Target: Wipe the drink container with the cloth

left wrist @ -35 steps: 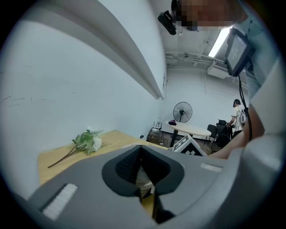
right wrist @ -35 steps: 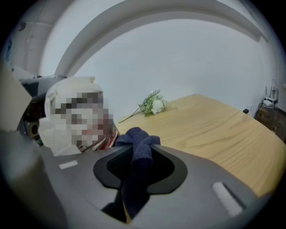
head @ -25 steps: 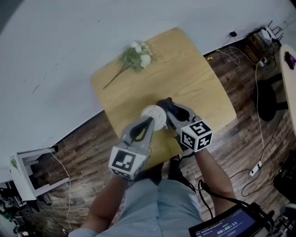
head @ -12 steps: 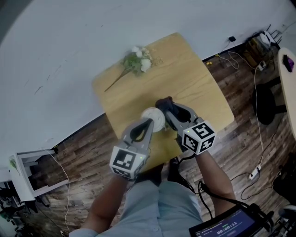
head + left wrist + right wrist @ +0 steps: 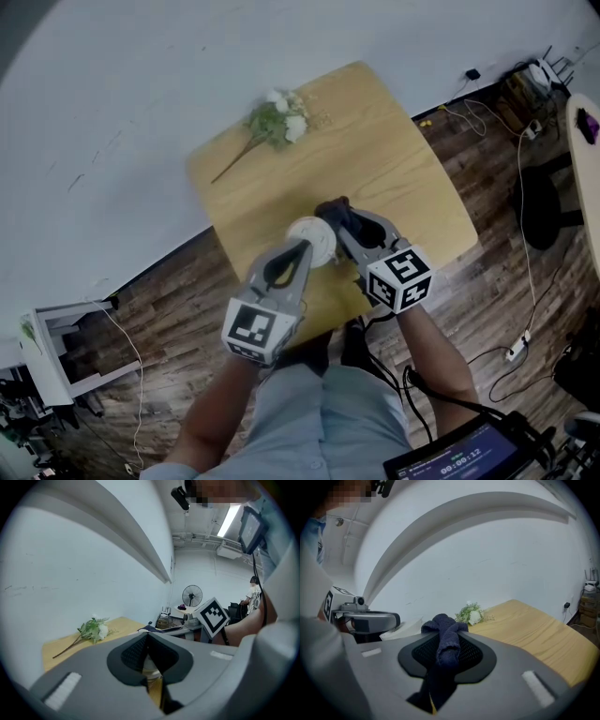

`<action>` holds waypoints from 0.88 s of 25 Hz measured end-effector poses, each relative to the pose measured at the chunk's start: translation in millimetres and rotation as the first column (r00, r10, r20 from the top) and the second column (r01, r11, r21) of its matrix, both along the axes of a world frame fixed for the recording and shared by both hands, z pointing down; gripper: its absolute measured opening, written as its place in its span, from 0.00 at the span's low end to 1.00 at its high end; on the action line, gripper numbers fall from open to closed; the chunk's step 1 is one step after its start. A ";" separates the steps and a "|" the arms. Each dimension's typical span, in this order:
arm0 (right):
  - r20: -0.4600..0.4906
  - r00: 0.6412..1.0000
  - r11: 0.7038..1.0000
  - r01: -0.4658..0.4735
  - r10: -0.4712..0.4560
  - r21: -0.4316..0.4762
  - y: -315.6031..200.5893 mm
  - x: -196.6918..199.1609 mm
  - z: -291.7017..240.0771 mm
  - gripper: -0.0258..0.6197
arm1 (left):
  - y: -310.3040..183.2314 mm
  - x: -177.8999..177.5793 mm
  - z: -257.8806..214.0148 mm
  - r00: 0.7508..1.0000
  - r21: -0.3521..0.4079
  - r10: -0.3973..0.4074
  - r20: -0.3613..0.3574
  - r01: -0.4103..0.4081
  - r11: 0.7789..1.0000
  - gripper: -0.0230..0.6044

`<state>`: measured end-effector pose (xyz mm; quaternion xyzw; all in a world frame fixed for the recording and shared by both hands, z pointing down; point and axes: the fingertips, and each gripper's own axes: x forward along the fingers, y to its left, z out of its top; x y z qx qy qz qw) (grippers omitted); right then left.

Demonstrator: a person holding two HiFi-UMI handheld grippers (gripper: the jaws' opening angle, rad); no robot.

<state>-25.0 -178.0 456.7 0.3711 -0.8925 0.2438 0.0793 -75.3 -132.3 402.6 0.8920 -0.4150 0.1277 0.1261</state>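
Head view showed the left tool (image 5: 304, 247) pinching the probably light, crushable cup (image 5: 315, 232) at its rim, the right tool (image 5: 337, 225) clamping the soft cloth (image 5: 333, 209).

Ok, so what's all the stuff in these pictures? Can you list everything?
table: one, light wood, middle of the head view.
flowers: one sprig, white with green leaves, far left corner of the table.
cup: one, white, near edge of the table, in the left jaws.
cloth: one, dark blue, pinched in the right jaws, by the cup.
fan: one, dark, far back in the room.
power strip: one, white, on the dark wood floor, right side.
left gripper: one, grey, shut on the cup.
right gripper: one, grey, shut on the cloth.
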 end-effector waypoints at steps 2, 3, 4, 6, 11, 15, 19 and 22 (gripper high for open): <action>-0.001 1.000 1.000 0.004 -0.004 -0.016 0.9 -1.6 7.3 0.18 | 0.0 -0.1 -0.2 1.000 0.000 0.000 -0.001 0.000 1.000 0.05; -0.002 1.000 1.000 0.005 -0.005 -0.023 1.2 -2.4 11.3 0.18 | 0.2 -0.2 -0.2 1.000 0.000 0.000 -0.001 0.000 1.000 0.06; -0.002 1.000 1.000 0.006 -0.006 -0.030 1.4 -2.9 15.1 0.18 | 0.4 -0.3 -0.3 1.000 0.000 0.000 -0.001 0.000 1.000 0.05; -0.006 1.000 0.999 0.008 -0.008 -0.043 1.1 -3.6 22.8 0.18 | 0.4 -0.1 -1.1 1.000 -0.002 -0.002 -0.004 0.002 1.000 0.05; -0.020 1.000 0.996 0.009 -0.011 -0.093 -1.0 -4.5 50.1 0.18 | -1.9 0.6 -3.0 1.000 -0.009 -0.009 -0.016 0.009 1.000 0.06; -0.030 0.999 0.990 0.008 -0.013 -0.141 0.9 -4.5 74.5 0.18 | -1.5 1.2 -3.1 1.000 -0.013 -0.007 -0.019 0.007 1.000 0.05; -0.041 0.999 0.985 0.010 -0.017 -0.171 0.5 -5.2 91.9 0.18 | -2.2 0.9 -3.0 1.000 -0.020 -0.005 -0.018 0.005 1.000 0.05; -0.052 0.998 0.984 0.010 -0.019 -0.180 -0.7 -5.4 99.0 0.18 | -2.8 1.2 -2.8 1.000 -0.019 -0.004 -0.021 0.004 1.000 0.05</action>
